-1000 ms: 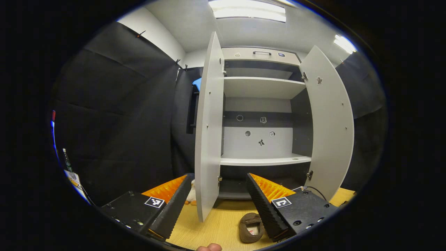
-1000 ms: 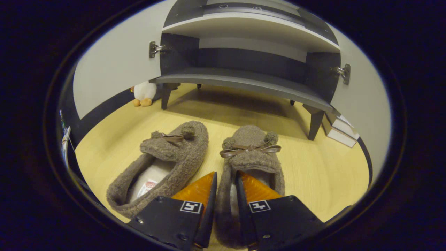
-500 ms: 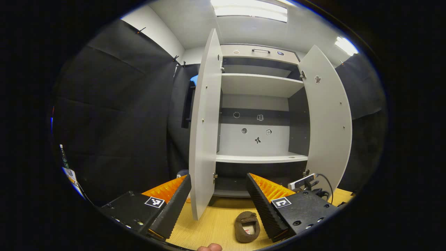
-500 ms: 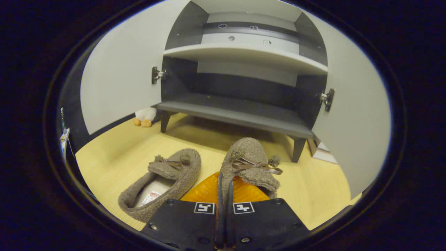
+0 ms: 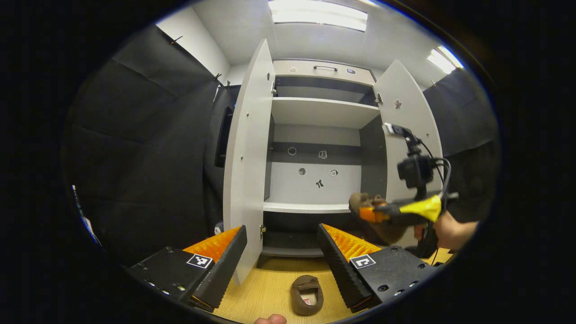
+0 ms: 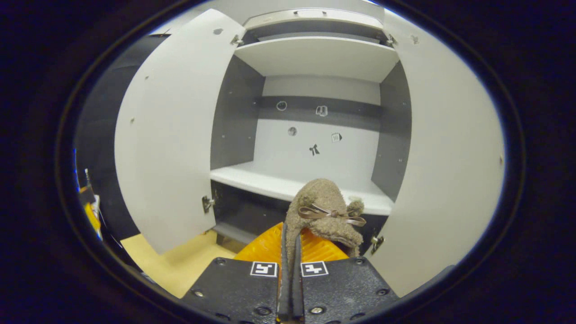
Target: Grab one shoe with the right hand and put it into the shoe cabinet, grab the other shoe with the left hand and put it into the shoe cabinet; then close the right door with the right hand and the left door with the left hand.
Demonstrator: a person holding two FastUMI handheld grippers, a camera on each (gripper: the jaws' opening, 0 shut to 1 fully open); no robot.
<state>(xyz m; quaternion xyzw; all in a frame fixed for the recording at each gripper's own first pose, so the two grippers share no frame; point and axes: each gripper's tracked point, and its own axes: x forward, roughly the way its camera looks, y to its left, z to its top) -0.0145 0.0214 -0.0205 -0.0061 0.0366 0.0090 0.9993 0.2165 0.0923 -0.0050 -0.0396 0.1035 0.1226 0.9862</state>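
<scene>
Pale wooden floor (image 5: 274, 294) under the booth, black cloth wall (image 5: 148, 153) on the left side, white ceiling with a bright light panel (image 5: 317, 11), second ceiling light (image 5: 443, 60) toward the right

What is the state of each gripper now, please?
Left gripper: open, holding nothing.
Right gripper: shut on the brown slipper, lifted before the cabinet.

Bright ceiling panels (image 5: 317, 11) glare; edges bow, far gripper perhaps blurred.
</scene>
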